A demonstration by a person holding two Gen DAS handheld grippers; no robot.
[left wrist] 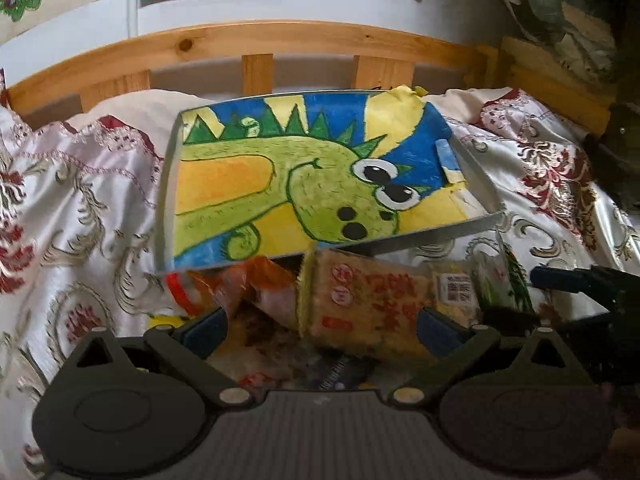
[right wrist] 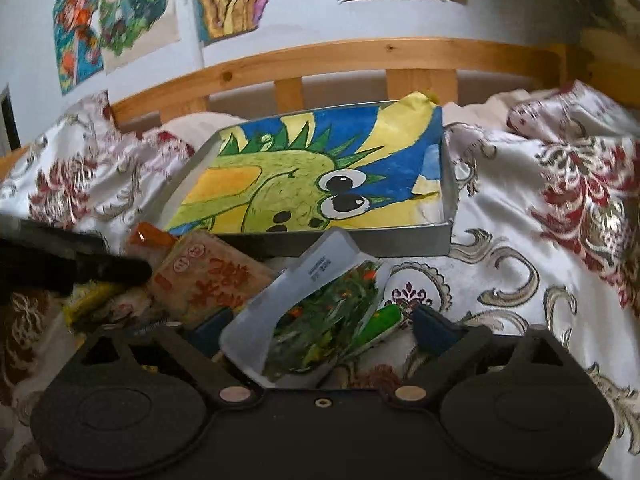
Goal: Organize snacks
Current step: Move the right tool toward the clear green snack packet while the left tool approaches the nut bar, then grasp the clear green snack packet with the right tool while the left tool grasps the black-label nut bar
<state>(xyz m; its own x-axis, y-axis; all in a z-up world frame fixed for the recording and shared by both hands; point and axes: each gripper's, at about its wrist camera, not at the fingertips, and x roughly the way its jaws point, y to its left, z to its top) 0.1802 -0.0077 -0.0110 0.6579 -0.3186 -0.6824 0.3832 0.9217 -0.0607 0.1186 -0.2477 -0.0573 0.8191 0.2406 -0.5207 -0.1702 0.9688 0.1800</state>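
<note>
green snack packet (right wrist: 320, 332) between released right tongs (right wrist: 320, 330), left tongs (left wrist: 322, 326) released

- The bedspread (right wrist: 520, 240) is shiny, smooth cloth with woven flowers.
- The bed rail (left wrist: 280, 40) is bare, light wood with a knot.
- The tray (right wrist: 360, 242) has dull grey sides and a paper drawing inside.
- The green snack bag (right wrist: 320, 320) is glossy plastic.
- The tongs (right wrist: 324, 330) are matt black plastic.

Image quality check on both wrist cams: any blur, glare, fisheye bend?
Left wrist: soft throughout, dim; snack packs near the fingers smeared; headboard bowed by the fisheye. Right wrist: a little sharper; sheen on the bedspread, glare on the green pack; corners go dark.
</note>
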